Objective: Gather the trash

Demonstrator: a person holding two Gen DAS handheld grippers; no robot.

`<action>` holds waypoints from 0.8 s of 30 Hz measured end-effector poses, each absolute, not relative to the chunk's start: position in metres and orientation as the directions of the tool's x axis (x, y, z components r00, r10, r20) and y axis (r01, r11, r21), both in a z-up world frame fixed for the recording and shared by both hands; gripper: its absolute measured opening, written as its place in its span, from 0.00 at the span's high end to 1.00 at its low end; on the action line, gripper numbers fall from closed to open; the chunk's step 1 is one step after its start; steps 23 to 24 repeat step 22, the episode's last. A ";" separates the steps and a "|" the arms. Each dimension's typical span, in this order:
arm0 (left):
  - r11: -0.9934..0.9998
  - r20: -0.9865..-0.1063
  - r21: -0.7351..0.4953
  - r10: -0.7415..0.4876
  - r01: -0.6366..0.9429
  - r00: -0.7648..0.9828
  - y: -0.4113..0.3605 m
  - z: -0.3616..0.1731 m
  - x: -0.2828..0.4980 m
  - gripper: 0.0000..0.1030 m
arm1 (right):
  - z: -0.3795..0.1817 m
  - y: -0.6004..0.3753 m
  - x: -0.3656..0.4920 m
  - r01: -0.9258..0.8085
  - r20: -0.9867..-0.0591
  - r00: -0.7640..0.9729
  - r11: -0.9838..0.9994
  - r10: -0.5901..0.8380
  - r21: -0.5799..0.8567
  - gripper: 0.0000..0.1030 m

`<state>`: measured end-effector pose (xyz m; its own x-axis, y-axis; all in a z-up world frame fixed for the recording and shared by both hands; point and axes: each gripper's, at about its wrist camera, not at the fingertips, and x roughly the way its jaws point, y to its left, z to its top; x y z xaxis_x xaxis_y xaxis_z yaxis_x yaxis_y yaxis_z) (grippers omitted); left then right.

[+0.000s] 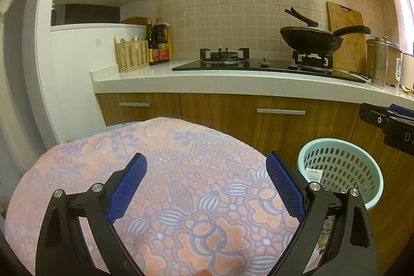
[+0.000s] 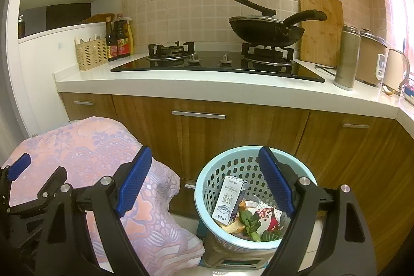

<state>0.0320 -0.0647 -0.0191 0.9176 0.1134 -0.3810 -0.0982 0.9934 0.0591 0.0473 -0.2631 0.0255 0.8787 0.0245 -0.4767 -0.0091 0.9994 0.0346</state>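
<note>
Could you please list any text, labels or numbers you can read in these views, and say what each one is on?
"DA": white letters on the right tool, cut off at the frame edge.
Carton in the basket: print too blurred to read.
Bottles on the counter: red labels, too small to read.
Snack wrapper: cartoon face, no legible words.

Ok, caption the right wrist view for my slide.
Open right gripper hovers above a light-blue basket holding a small carton, vegetable scraps and wrappers.

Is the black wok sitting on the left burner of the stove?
No, the black wok sits on the right burner, while the left burner stands bare.
</note>
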 end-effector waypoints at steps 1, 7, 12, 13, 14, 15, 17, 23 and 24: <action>0.993 -0.379 0.063 0.119 -0.103 0.918 -0.065 -0.019 0.032 0.11 | 0.025 -0.263 0.047 -0.007 -0.476 0.879 0.999 0.023 0.034 0.22; 0.989 -0.366 0.093 0.140 -0.114 0.920 -0.071 -0.018 0.031 0.10 | 0.025 -0.264 0.045 0.007 -0.472 0.882 0.999 0.012 0.037 0.22; 0.986 -0.343 0.108 0.157 -0.127 0.926 -0.073 -0.016 0.027 0.10 | 0.023 -0.265 0.045 0.011 -0.479 0.878 0.999 0.009 0.039 0.22; 0.985 -0.346 0.116 0.163 -0.130 0.924 -0.074 -0.017 0.027 0.11 | 0.023 -0.264 0.045 0.014 -0.479 0.878 0.999 0.006 0.038 0.22; 0.986 -0.354 0.119 0.153 -0.117 0.923 -0.075 -0.017 0.027 0.11 | 0.023 -0.264 0.045 0.015 -0.478 0.878 0.999 0.005 0.038 0.22; 0.988 -0.362 0.114 0.135 -0.100 0.923 -0.076 -0.018 0.028 0.11 | 0.023 -0.264 0.045 0.015 -0.477 0.879 0.999 0.004 0.038 0.22; 0.989 -0.365 0.115 0.126 -0.089 0.923 -0.078 -0.018 0.028 0.10 | 0.024 -0.264 0.045 0.016 -0.475 0.880 0.999 0.003 0.037 0.22; 0.991 -0.377 0.096 0.123 -0.093 0.918 -0.073 -0.019 0.029 0.08 | 0.025 -0.266 0.043 0.019 -0.473 0.881 0.999 0.001 0.039 0.22; 0.991 -0.377 0.096 0.123 -0.093 0.918 -0.073 -0.019 0.029 0.08 | 0.025 -0.266 0.043 0.019 -0.473 0.881 0.999 0.001 0.039 0.22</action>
